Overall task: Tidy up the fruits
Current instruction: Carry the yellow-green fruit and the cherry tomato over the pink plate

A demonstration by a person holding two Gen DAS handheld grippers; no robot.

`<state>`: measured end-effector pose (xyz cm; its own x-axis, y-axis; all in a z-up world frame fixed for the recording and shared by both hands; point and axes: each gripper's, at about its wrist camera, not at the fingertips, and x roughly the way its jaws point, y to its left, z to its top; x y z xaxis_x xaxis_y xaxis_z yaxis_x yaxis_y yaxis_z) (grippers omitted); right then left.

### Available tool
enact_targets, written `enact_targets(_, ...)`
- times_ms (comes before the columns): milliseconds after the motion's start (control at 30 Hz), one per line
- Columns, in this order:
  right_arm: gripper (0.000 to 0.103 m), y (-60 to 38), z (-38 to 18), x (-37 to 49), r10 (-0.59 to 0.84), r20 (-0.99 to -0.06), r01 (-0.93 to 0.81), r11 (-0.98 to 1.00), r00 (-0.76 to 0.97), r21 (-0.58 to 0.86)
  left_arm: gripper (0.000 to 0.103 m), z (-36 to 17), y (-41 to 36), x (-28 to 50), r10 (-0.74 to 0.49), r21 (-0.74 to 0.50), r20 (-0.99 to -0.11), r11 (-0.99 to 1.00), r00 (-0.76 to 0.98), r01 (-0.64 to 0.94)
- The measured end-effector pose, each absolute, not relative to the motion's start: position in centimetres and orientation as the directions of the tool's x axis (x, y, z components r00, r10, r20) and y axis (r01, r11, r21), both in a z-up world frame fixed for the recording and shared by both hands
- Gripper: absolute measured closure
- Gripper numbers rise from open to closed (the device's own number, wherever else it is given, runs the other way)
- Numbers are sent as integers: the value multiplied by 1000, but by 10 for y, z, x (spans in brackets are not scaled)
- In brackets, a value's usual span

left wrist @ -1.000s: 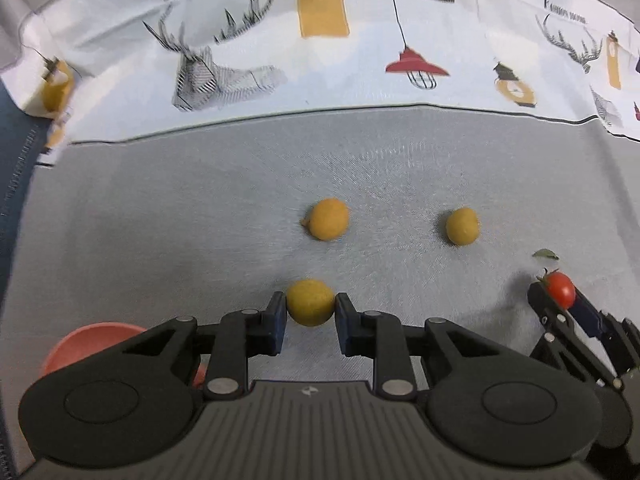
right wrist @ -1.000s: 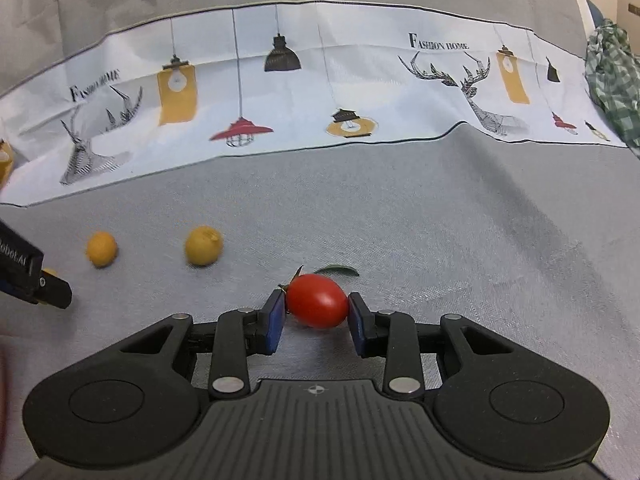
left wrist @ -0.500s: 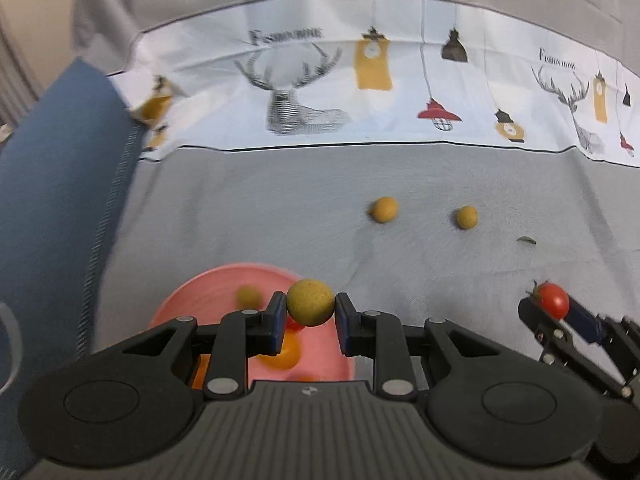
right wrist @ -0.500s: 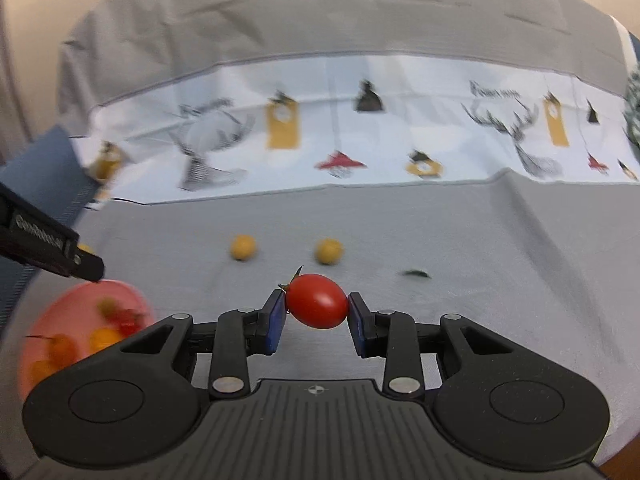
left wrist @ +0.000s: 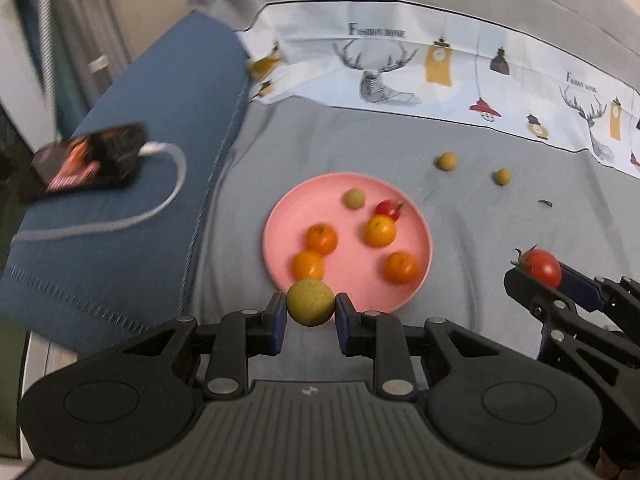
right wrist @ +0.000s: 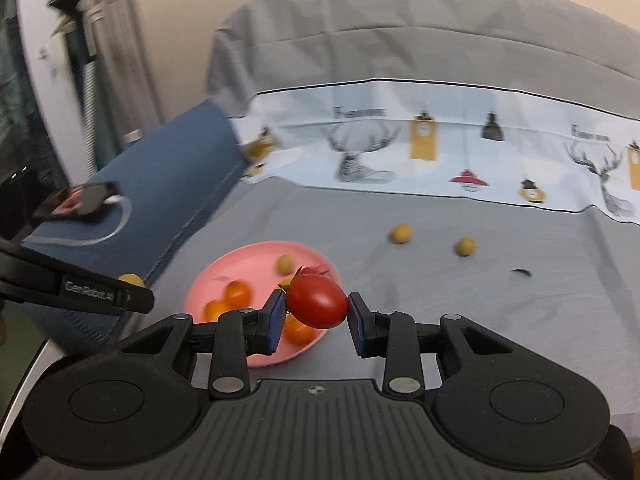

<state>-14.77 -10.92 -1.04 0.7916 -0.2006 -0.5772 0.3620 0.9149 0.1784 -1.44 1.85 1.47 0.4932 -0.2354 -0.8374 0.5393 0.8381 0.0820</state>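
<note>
My left gripper (left wrist: 311, 309) is shut on a small yellow-green fruit (left wrist: 310, 302), held above the near rim of a pink plate (left wrist: 352, 188). The plate holds several orange fruits, a green one and a red tomato. My right gripper (right wrist: 316, 312) is shut on a red cherry tomato (right wrist: 318, 300), held above the plate's right side (right wrist: 240, 256); it also shows in the left wrist view (left wrist: 540, 268). Two yellow fruits (left wrist: 446, 161) (left wrist: 501, 177) lie on the grey cloth beyond the plate.
A blue cushion (left wrist: 132, 184) lies left of the plate with a phone (left wrist: 88, 158) and white cable on it. A small dark leaf (left wrist: 544, 203) lies on the cloth at right. A printed white cloth band (left wrist: 440, 68) runs along the back.
Both grippers have lifted and pulled back to the left with their fruits. The pink plate has come fully into view below them and the two loose yellow fruits look farther away.
</note>
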Motion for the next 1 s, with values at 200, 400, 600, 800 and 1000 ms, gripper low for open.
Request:
enact_targets(200, 68, -82, 3, -162, -199, -565, 313, 943, 801, 111, 74, 20, 53, -32, -240, 64, -829, 856, 505, 513)
enact_targets(400, 68, -69, 11, -172, -216, -560, 311, 947, 800, 80, 75, 26, 68, -43, -266, 34, -816, 864, 513, 502)
enact_targets(600, 68, -60, 15, -179, -224, -555, 306, 950, 801, 58, 74, 30, 76, -49, -285, 17, -806, 865, 519, 501)
enact_targets(800, 68, -55, 17, -181, -226, -555, 301, 952, 801, 48, 74, 31, 81, -52, -295, 6, -800, 866, 522, 499)
enact_targets(1000, 68, -56, 16, -181, -225, -558, 301, 953, 799, 46, 74, 30, 82, -51, -296, 3, -801, 867, 521, 498)
